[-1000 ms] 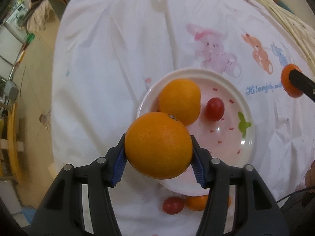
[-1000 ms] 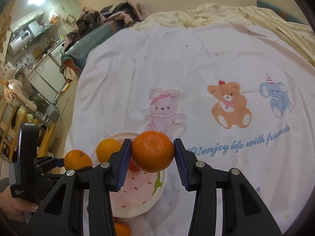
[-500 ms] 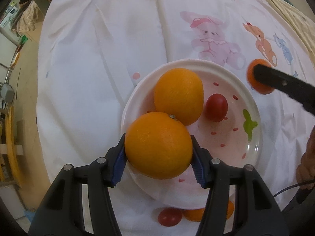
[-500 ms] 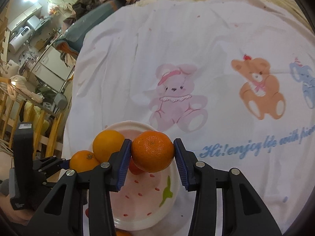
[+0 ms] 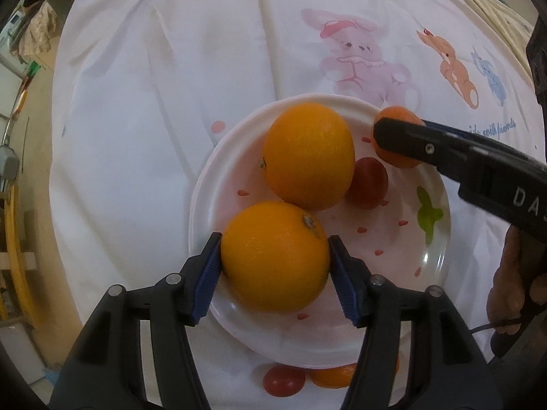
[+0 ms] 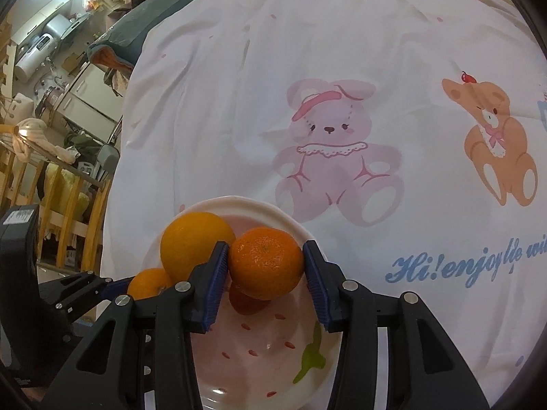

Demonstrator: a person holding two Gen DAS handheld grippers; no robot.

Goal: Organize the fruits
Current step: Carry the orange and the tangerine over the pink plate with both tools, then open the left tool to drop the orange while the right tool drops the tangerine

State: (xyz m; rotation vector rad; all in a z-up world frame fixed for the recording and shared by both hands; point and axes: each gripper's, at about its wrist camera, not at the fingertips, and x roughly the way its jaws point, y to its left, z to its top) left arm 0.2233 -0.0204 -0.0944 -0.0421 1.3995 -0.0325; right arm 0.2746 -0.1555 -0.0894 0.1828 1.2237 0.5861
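My left gripper is shut on a large orange over the near left of a white plate with strawberry print. A second orange and a red cherry tomato lie in the plate. My right gripper is shut on a smaller, darker mandarin above the plate's far side; it also shows in the left wrist view. The left gripper's orange shows at the right wrist view's left.
A red tomato and a small mandarin lie on the white cartoon-print cloth just in front of the plate. The cloth drops off at the left edge. Furniture stands beyond.
Both grippers have moved in over the plate and lower, each still holding its fruit. The right gripper's mandarin came from beyond the plate's right to its far rim.
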